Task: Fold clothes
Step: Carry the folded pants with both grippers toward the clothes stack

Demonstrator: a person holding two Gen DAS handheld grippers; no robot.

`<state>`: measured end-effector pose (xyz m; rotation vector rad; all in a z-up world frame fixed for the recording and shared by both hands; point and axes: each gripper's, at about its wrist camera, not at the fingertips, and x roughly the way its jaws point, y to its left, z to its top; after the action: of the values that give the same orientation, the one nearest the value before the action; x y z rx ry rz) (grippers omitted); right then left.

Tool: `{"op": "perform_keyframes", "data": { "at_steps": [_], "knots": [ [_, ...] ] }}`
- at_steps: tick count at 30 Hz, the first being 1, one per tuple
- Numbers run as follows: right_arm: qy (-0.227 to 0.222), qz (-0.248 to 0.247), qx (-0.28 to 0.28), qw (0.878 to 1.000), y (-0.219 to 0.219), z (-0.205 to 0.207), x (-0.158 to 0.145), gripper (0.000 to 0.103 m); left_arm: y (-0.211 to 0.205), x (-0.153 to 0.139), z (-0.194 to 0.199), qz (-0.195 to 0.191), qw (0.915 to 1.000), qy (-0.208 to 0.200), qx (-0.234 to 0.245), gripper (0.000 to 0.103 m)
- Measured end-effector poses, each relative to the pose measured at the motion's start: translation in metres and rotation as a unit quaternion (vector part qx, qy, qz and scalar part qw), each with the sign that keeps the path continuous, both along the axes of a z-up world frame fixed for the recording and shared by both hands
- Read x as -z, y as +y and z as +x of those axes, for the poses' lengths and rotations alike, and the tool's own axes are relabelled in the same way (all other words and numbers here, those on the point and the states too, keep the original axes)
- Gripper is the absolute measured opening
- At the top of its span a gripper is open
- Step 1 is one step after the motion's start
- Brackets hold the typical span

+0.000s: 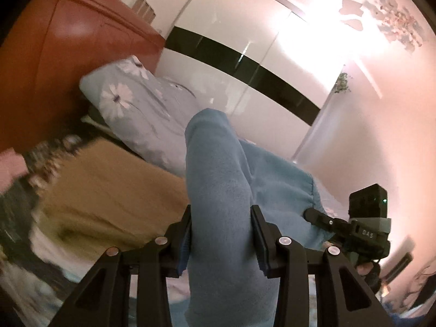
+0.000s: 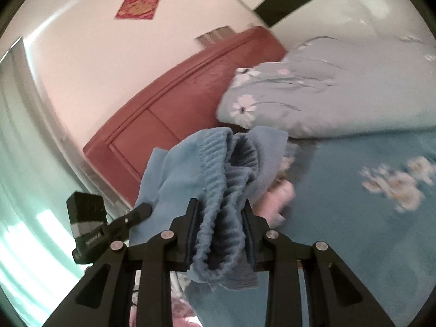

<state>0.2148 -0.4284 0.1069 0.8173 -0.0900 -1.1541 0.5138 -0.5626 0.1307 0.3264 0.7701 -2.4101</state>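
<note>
Blue fleece garment point(image 1: 218, 190) is pinched in both grippers, up off the floral bedsheet point(image 2: 368, 163) near the pillow end: left gripper point(image 1: 221, 234) clamps a thick bunch, right gripper point(image 2: 219, 226) clamps its ribbed waistband point(image 2: 218, 169), probably to shake it flat for folding.

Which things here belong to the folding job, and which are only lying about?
Belong to the job:
- blue fleece garment, clamped by both grippers
- left gripper
- right gripper

Only lying about:
- flowered pillow
- tan cloth
- red headboard
- wardrobe
</note>
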Motion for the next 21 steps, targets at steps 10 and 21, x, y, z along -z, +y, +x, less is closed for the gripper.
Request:
{"op": "perform_keyframes", "data": {
  "at_steps": [10,21],
  "knots": [
    [-0.018,0.007,-0.009,1.0,-0.128,0.028,0.012,0.031,-0.137,0.004,0.031,0.024,0.9996,-0.014,0.0,0.042],
    [0.014,0.063,-0.024,0.998,-0.166,0.058,0.072,0.032,-0.199,0.087,0.047,0.11,0.9931,-0.033,-0.025,0.049]
  ]
}}
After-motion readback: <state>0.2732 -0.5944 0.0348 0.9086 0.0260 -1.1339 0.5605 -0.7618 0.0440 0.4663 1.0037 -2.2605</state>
